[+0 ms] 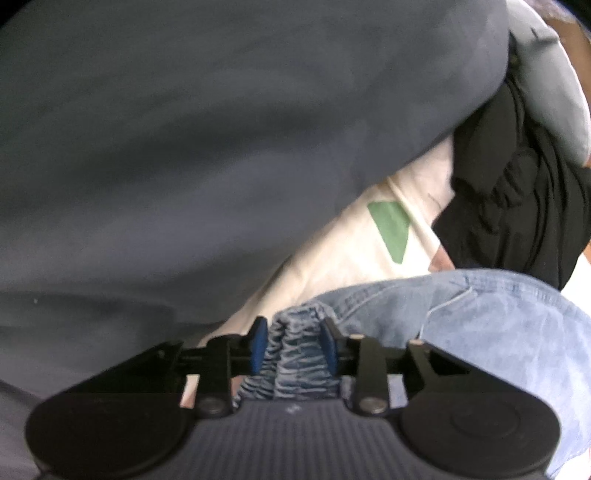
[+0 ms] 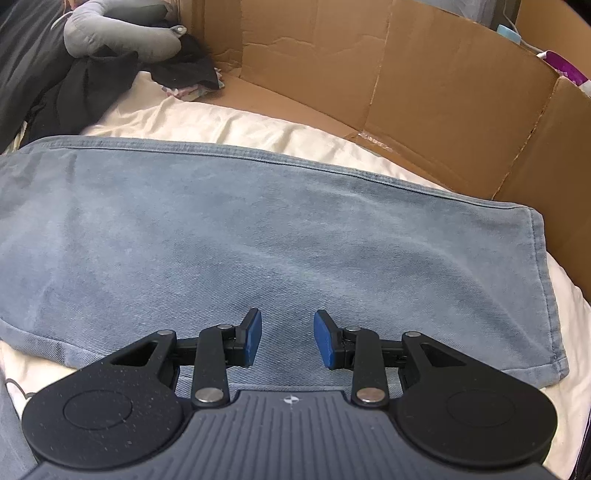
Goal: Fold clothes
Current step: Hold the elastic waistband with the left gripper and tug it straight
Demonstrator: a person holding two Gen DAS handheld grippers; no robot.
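My left gripper point(image 1: 293, 341) points almost straight down. A bunched, wrinkly bit of the blue jeans point(image 1: 480, 317) sits between its two blue pads point(image 1: 258, 345). The right pad touches the cloth. The picture is a little blurry, and I cannot tell if the left pad presses on it too, so I cannot say if the jeans are really pinched.

In the left wrist view, most of what I see is a big dark grey blanket point(image 1: 203, 147). Next to it is a cream sheet point(image 1: 332, 254) with a green patch point(image 1: 392, 229) on it. A black piece of clothing point(image 1: 517, 206) lies crumpled past the jeans, by a pale grey cushion point(image 1: 546, 85).

My right gripper point(image 2: 287, 341) hangs over the jeans point(image 2: 258, 236) with its jaws partly apart. Nothing is between the pads point(image 2: 253, 339). I only see flat denim under the gap.

In the right wrist view, the jeans lie spread out flat on the cream sheet point(image 2: 229, 122). One long hem runs across the far side, and a square corner sits at the right. A brown cardboard box point(image 2: 424, 85) with its flaps open stands just behind the sheet. At the far left are more black clothes point(image 2: 81, 88) and a grey stuffed shape point(image 2: 122, 33), touching each other.
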